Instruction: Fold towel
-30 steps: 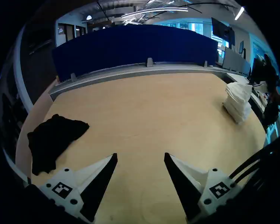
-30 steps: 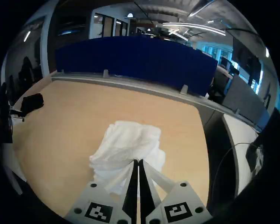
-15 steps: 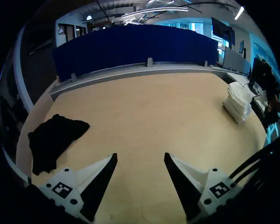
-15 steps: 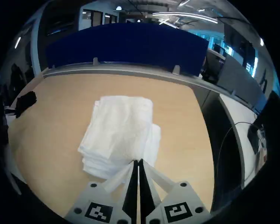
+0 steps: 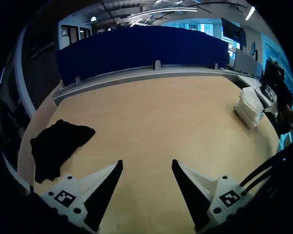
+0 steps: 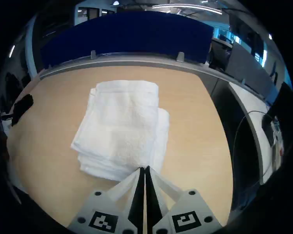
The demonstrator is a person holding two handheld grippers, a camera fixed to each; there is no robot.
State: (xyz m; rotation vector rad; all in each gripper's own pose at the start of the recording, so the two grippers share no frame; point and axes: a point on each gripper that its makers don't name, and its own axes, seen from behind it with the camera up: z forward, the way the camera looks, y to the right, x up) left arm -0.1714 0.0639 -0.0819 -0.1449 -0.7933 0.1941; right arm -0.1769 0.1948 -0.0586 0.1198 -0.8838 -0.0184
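The white towel (image 6: 127, 109) lies folded flat atop a stack (image 6: 93, 165) of towels on the desk (image 6: 185, 117). The right gripper (image 6: 144, 169) is clenched at its near edge, seemingly pinching the cloth. The left gripper (image 5: 146, 161) hangs spread wide over the desk, with a black cloth (image 5: 56, 148) to its left.

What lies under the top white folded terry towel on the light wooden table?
Under the top white towel, more folded white towels lie stacked; their edges show. The table below is hidden.

White towels (image 6: 121, 124); black cloth (image 5: 56, 146); tan table (image 5: 158, 113) (partition (image 5: 142, 46) deep blue).
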